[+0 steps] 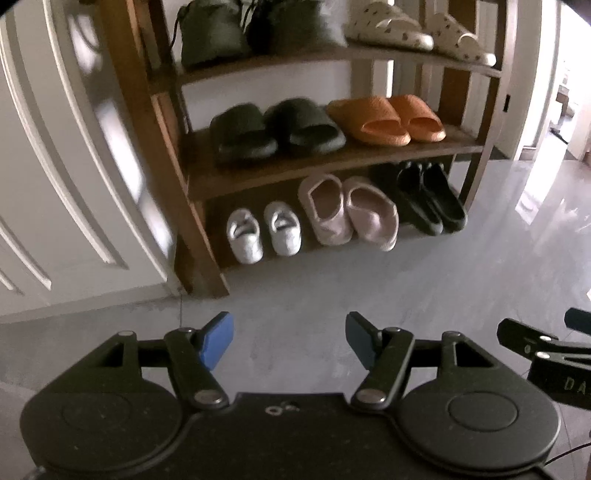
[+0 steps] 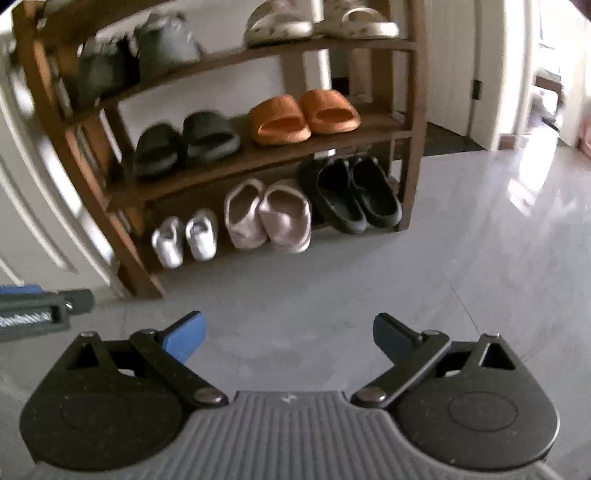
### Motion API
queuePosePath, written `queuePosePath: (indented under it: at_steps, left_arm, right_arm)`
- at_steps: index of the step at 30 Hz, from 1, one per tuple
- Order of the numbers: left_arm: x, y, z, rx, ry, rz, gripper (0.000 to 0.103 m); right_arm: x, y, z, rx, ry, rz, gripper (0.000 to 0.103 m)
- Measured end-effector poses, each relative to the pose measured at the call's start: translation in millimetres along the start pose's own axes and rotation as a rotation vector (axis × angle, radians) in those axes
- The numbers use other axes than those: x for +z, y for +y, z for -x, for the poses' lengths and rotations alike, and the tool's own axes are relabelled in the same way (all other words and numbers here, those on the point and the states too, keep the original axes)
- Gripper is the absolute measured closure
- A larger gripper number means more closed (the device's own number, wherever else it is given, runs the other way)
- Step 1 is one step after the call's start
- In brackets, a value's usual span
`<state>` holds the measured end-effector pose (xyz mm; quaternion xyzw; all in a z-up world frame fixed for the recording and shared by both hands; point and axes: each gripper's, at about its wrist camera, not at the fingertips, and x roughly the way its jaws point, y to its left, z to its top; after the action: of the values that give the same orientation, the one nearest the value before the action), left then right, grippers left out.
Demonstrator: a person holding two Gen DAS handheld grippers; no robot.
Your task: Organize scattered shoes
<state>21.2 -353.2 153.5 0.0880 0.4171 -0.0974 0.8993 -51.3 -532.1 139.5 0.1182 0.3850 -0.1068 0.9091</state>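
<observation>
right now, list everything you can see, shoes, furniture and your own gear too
shoe rack: one, brown wood, against the white wall
spotted slides: pair, cream, top shelf right
dark bags or shoes: two or so, olive and black, top shelf left, too blurred to name
dark slides: pair, dark green, middle shelf left
orange slides: pair, middle shelf right
small sneakers: pair, white, floor level, left
pink slippers: pair, floor level, middle
black shoes: pair, floor level, right
floor: grey, glossy
left gripper: jaws open, nothing between them
right gripper: jaws open, nothing between them
</observation>
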Motion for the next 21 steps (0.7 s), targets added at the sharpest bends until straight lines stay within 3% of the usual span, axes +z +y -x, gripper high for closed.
queuePosePath:
  at_steps: [6, 21]
  left_arm:
    - [-7.0, -6.5, -5.0, -0.001, 0.033, -0.034, 0.036]
    - [-10.6, -2.1, -3.7, 0.009, 0.023, -0.008, 0.036]
  right_arm:
    - [-1.1, -7.6, 0.5, -0.084, -0.020, -0.040, 0.004]
    - [0.3, 3.0, -1.3, -0.086, -0.009, 0.009, 0.004]
